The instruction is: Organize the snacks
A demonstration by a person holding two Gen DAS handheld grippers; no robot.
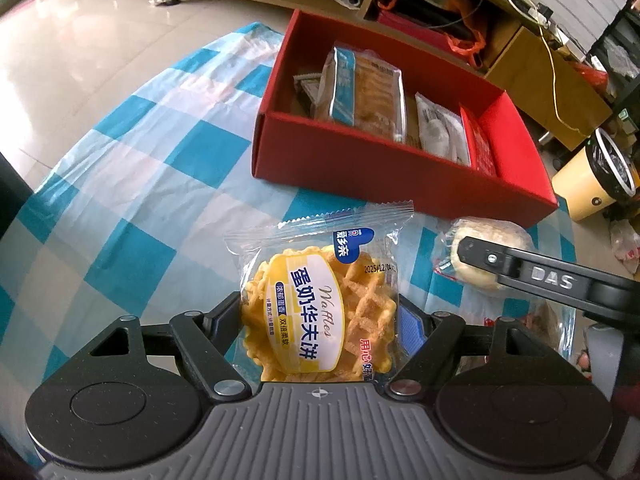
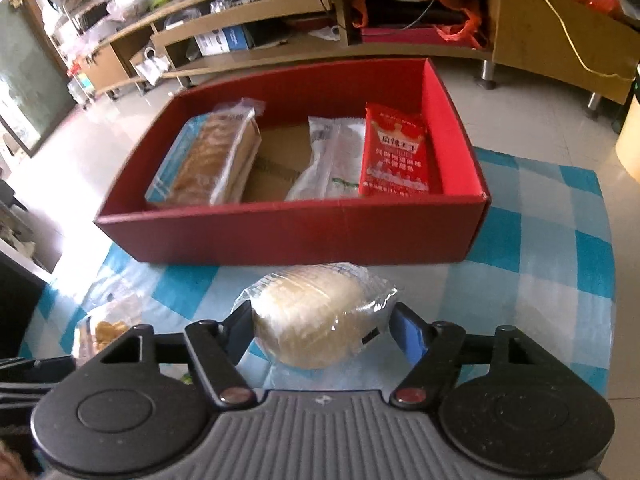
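Observation:
A clear packet with a yellow waffle (image 1: 320, 304) sits between the fingers of my left gripper (image 1: 320, 310), which is shut on its sides. In the right wrist view, my right gripper (image 2: 320, 316) is shut on a round pale pastry in a clear wrapper (image 2: 316, 312), just above the checked cloth. The same pastry (image 1: 492, 236) shows in the left wrist view with a right finger (image 1: 476, 254) across it. Beyond both stands an open red box (image 2: 280, 236) (image 1: 360, 168) holding a bread packet (image 2: 208, 160), a white packet (image 2: 336, 160) and a red packet (image 2: 394, 156).
A blue and white checked cloth (image 1: 140, 208) covers the round table. A yellow bin (image 1: 588, 184) stands on the tiled floor at the right. Low wooden shelves (image 2: 320, 20) with clutter and cables run along the far wall.

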